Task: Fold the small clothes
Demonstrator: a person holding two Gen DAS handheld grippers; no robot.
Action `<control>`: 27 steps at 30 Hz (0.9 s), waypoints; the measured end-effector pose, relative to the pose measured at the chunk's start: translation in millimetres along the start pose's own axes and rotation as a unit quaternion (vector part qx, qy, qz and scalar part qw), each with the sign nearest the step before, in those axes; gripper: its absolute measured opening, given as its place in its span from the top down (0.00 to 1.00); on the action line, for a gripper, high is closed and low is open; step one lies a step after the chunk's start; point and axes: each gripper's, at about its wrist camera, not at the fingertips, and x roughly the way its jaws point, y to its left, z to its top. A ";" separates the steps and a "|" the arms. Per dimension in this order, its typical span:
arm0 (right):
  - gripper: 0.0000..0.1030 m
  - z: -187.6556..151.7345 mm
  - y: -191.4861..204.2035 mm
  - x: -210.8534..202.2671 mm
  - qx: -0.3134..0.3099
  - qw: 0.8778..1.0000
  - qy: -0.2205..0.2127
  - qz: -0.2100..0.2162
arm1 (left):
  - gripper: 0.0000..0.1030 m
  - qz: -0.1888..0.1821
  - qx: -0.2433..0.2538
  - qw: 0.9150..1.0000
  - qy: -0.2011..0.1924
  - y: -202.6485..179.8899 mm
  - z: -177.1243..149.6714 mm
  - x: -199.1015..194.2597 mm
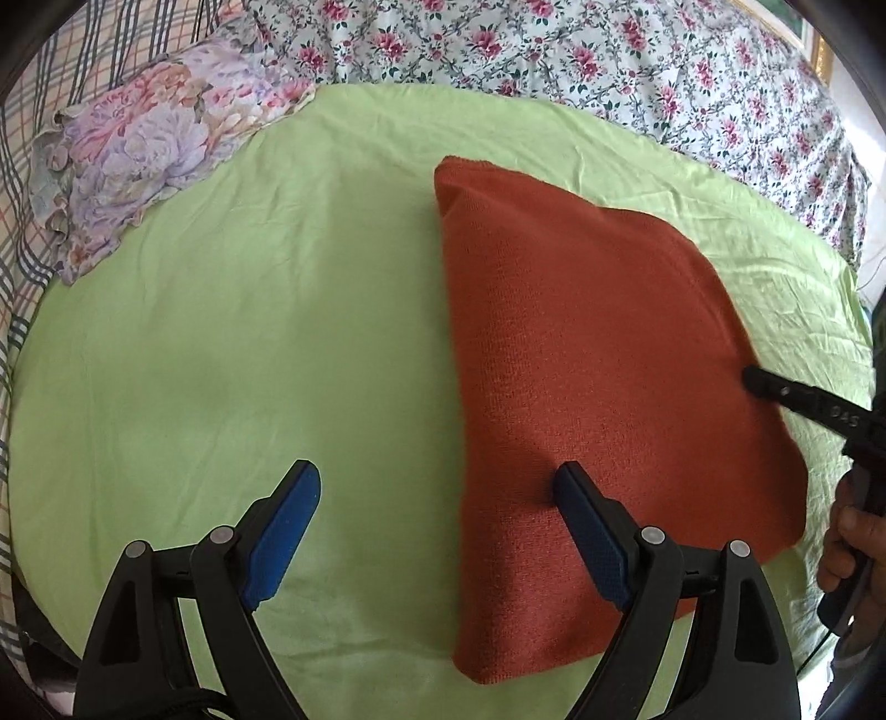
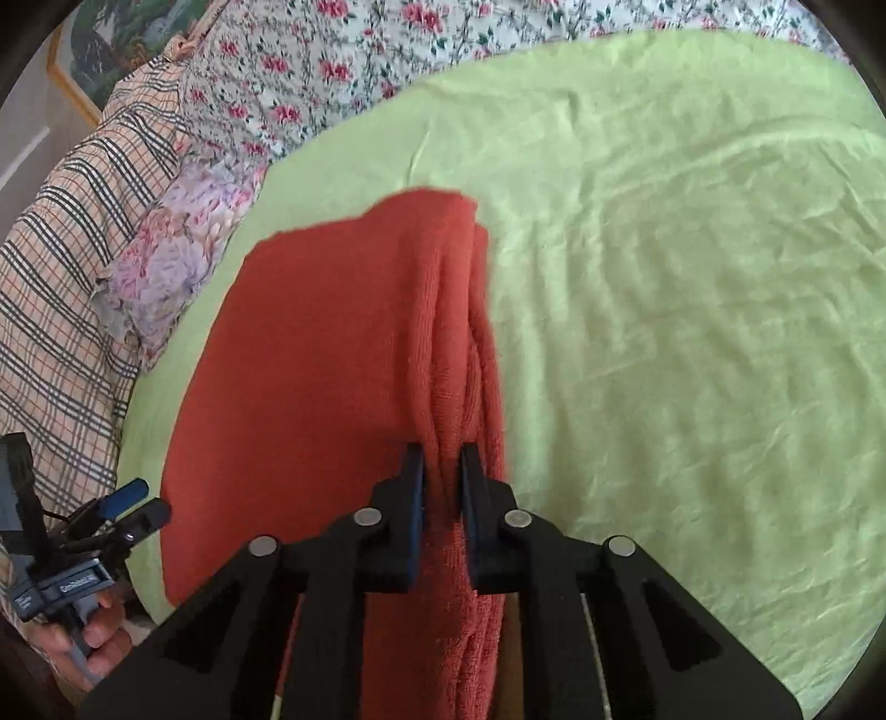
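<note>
A rust-red knit garment (image 1: 581, 354) lies folded on a light green sheet (image 1: 249, 332). My left gripper (image 1: 437, 498) is open and empty, hovering over the garment's left edge, one blue pad (image 1: 282, 531) over the sheet and the other over the cloth. My right gripper (image 2: 442, 471) is shut on the garment's bunched right edge (image 2: 443, 354), which rises in pleats between the jaws. In the left wrist view the right gripper (image 1: 797, 399) shows at the garment's right edge. The left gripper (image 2: 130, 501) shows at lower left in the right wrist view.
A folded floral cloth (image 1: 155, 155) lies at the sheet's far left. A plaid blanket (image 2: 61, 310) and a rose-print bedcover (image 1: 609, 50) surround the sheet. A framed picture (image 2: 105, 33) hangs behind.
</note>
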 end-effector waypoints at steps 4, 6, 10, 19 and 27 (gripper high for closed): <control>0.89 -5.1 -1.7 13.0 -0.014 0.999 0.018 -0.024 | 0.15 0.004 0.012 1.000 0.002 -4.4 -2.7 7.4; 0.89 -6.1 -1.8 13.9 -0.005 0.999 0.018 -0.027 | 0.15 0.006 0.010 1.000 0.001 -4.7 -2.1 4.7; 0.85 -7.0 10.5 -10.4 -0.008 0.999 0.001 -0.042 | 0.15 0.007 0.010 1.000 0.001 -3.9 -3.5 0.1; 0.70 -24.8 39.2 -60.3 -0.042 0.998 -0.029 -0.022 | 0.15 0.025 0.022 0.999 0.001 -12.8 -18.9 -16.4; 0.62 -54.8 61.2 -66.2 -0.073 0.997 -0.009 -0.019 | 0.14 0.032 0.019 0.999 0.000 -7.7 -40.2 -34.0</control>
